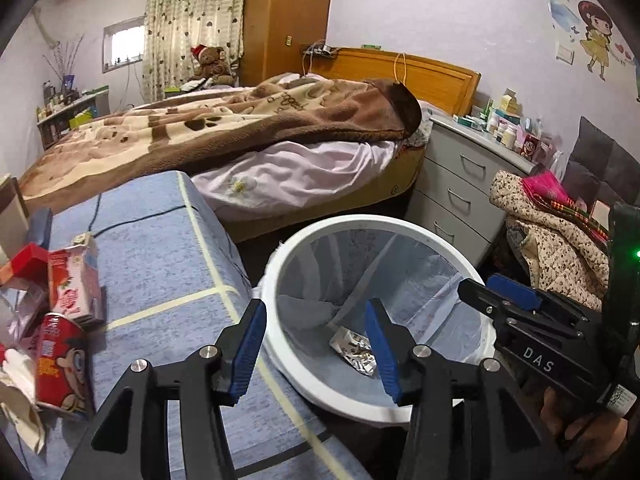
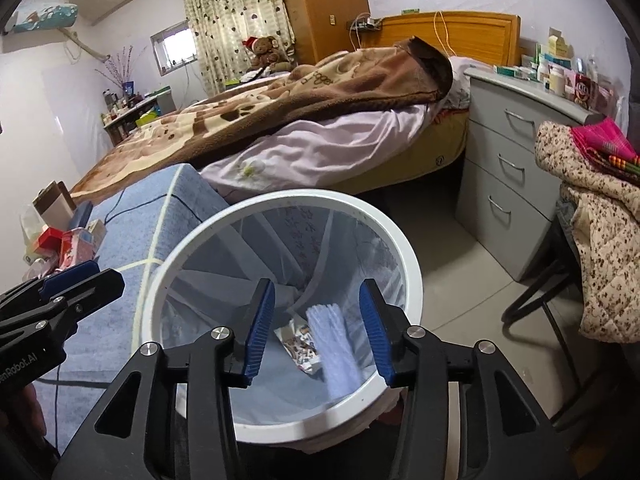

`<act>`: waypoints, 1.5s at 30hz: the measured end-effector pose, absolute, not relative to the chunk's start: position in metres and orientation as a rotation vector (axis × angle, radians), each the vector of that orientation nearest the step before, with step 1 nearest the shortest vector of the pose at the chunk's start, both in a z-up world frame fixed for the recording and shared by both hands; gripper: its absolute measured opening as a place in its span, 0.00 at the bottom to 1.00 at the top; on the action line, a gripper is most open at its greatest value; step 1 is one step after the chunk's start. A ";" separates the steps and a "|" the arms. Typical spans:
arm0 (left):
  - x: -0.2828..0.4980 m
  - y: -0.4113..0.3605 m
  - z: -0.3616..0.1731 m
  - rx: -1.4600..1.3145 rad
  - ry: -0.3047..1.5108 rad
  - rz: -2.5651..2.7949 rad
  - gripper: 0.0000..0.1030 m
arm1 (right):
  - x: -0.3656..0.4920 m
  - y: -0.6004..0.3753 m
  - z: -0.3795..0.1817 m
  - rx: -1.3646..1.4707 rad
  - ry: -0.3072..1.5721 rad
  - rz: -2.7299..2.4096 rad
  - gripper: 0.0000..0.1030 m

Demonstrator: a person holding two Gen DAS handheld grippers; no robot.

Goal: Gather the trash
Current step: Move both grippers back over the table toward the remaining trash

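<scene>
A white trash bin (image 1: 280, 264) (image 2: 408, 264) with a clear liner stands on the floor beside a blue-covered table (image 1: 168, 264). A crumpled printed wrapper (image 1: 354, 346) (image 2: 302, 344) lies at its bottom. A blurred white tissue-like piece (image 2: 332, 344) is in mid-air inside the bin, below my right gripper (image 2: 316, 328), which is open and empty above the bin. My left gripper (image 1: 316, 344) is open and empty over the bin's near-left rim. Trash sits at the table's left: a pink milk carton (image 1: 74, 284), a red can (image 1: 58, 364), crumpled paper (image 1: 16, 396).
A bed with a brown blanket (image 1: 224, 128) lies behind the table. A grey drawer chest (image 1: 452, 184) (image 2: 508, 176) stands right of the bin. A chair with a floral jacket (image 2: 592, 248) is at the far right. A black cable (image 1: 132, 220) crosses the table.
</scene>
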State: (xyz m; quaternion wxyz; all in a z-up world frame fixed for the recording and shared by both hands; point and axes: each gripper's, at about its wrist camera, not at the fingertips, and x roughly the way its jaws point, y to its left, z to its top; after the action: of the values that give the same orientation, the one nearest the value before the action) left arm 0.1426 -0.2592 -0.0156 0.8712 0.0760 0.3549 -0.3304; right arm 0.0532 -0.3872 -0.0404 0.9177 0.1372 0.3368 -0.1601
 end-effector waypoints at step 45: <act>0.169 0.047 0.012 0.032 0.666 -0.171 0.60 | 0.136 -0.188 -0.034 0.181 0.731 0.138 0.56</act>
State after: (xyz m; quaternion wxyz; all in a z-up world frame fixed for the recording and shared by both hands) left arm 0.1693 0.0470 0.0116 0.9413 0.0155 0.3266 -0.0840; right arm 0.1359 -0.1875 -0.0343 0.9277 0.0884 0.3564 0.0672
